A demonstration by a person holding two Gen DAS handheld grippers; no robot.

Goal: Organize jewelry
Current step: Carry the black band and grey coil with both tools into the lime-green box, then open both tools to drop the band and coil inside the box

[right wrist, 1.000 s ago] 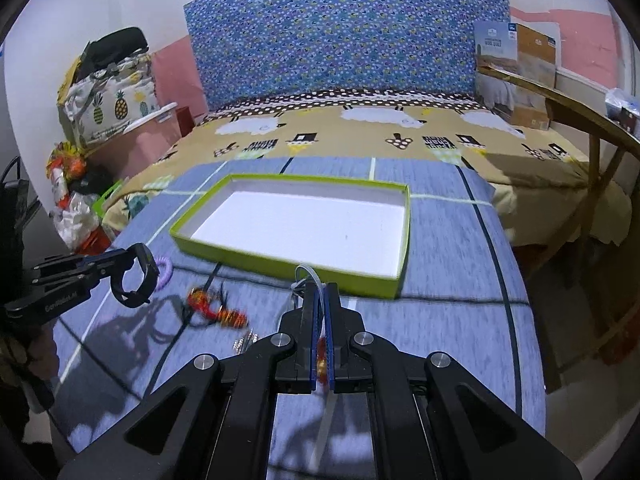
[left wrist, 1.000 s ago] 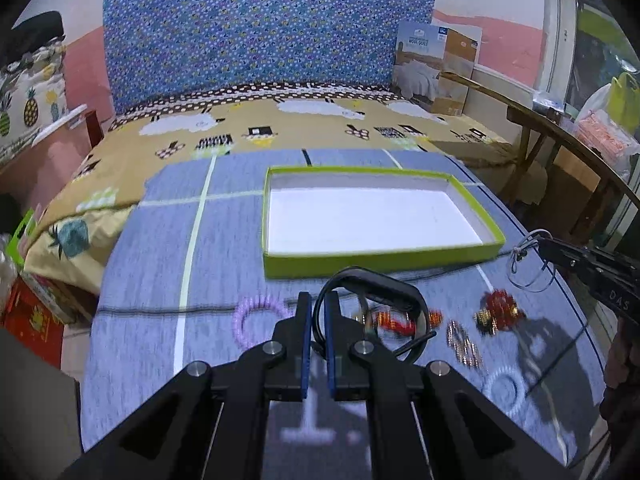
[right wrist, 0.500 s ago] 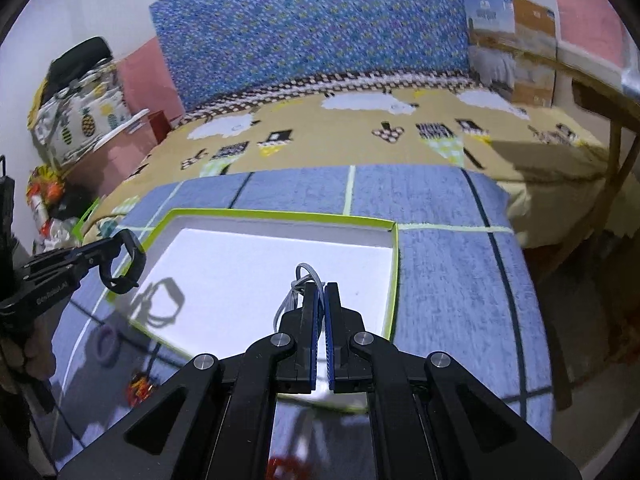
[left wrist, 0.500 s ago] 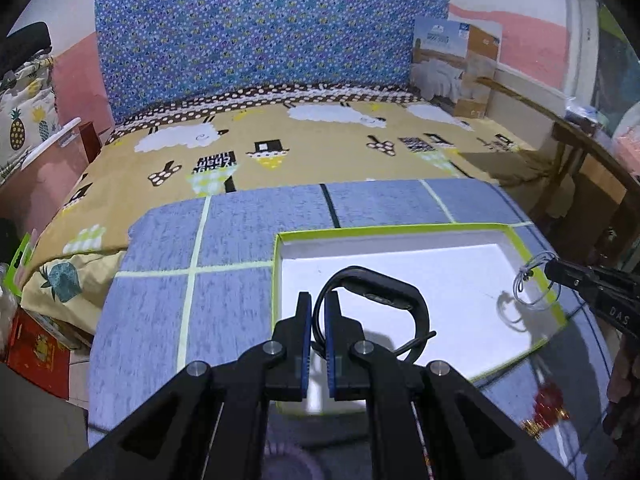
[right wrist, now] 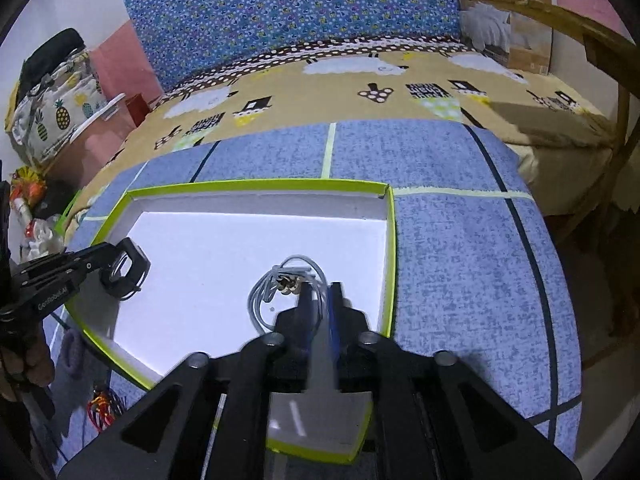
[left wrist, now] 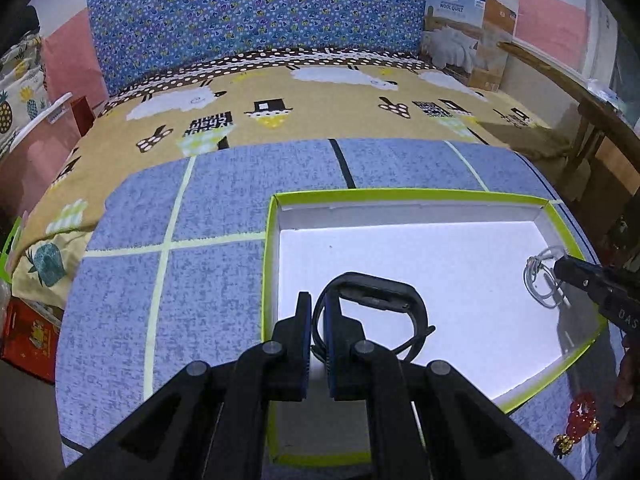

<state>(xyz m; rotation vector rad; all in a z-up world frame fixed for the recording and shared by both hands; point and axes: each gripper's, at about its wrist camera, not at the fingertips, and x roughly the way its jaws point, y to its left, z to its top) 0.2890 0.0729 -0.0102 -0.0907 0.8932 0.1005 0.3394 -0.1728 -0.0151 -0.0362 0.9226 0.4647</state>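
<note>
Left tool [left wrist: 317, 308] clenched on the black band [left wrist: 376, 300] — right tool [right wrist: 320, 296] opening, silver bracelet [right wrist: 276, 284] between its jaws.

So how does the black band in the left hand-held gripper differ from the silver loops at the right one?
The black band is one thick, dark, stiff-looking strap; the silver loops are several thin, pale strands joined at a small bead cluster. The left hand-held gripper is shut on the black band, while the right hand-held gripper is opening, with strands between its fingers. Both are over the white floor of the green-rimmed tray.
</note>
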